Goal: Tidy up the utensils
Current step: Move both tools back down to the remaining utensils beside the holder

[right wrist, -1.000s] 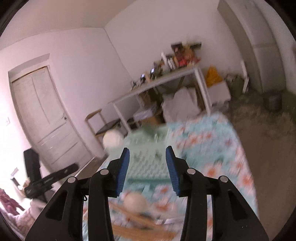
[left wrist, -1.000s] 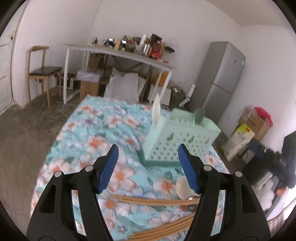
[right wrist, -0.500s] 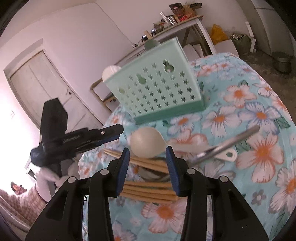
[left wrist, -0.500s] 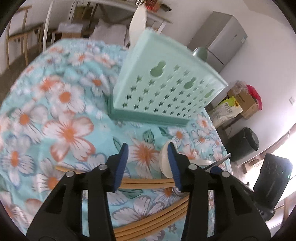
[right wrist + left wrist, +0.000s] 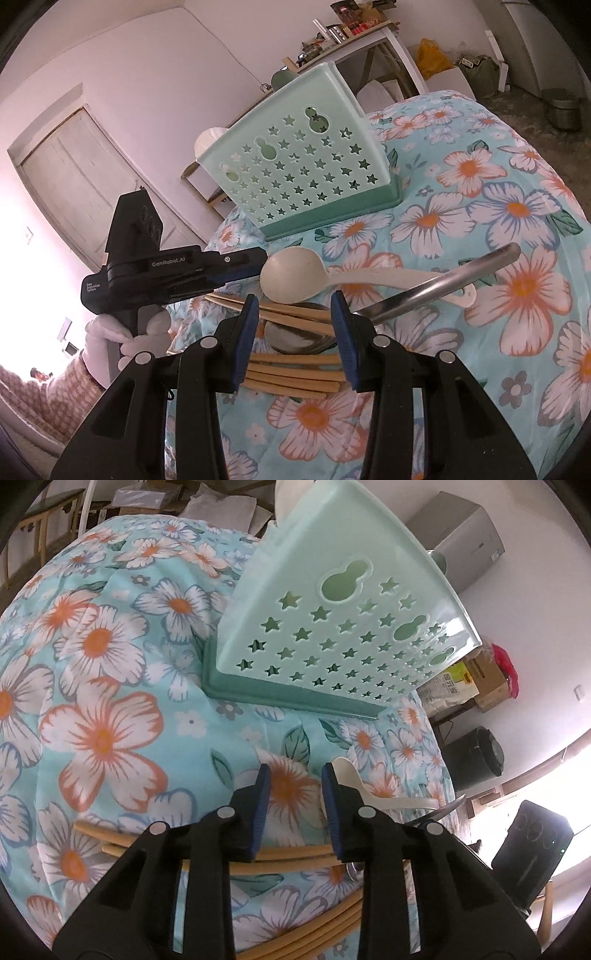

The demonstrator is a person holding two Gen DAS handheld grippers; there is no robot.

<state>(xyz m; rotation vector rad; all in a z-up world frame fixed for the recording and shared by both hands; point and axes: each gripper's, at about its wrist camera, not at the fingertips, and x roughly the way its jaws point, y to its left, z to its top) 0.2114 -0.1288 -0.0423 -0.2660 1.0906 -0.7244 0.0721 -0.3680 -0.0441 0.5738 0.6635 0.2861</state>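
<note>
A mint green utensil basket (image 5: 343, 602) (image 5: 303, 173) with star holes stands on the flowered tablecloth; a white utensil and a green one stick out of it. In front of it lie several wooden chopsticks (image 5: 295, 373) (image 5: 291, 856), a white plastic spoon (image 5: 295, 277) (image 5: 354, 779) and a metal spoon (image 5: 436, 288). My left gripper (image 5: 293, 771) is open and empty, low over the cloth above the chopsticks, beside the white spoon. It also shows in the right wrist view (image 5: 258, 258). My right gripper (image 5: 293, 306) is open and empty, over the chopsticks and the metal spoon's bowl.
The table wears a blue flowered cloth (image 5: 99, 709) (image 5: 517, 221). Behind stand a white table with clutter (image 5: 354, 33), a grey fridge (image 5: 465, 550), cardboard boxes (image 5: 487, 679), a black bin (image 5: 476, 757), a wooden chair (image 5: 40, 520) and a door (image 5: 81, 184).
Both grippers came down from a raised view of the room to just above the utensil pile. The left jaws narrowed from wide open. The right jaws kept about the same gap.
</note>
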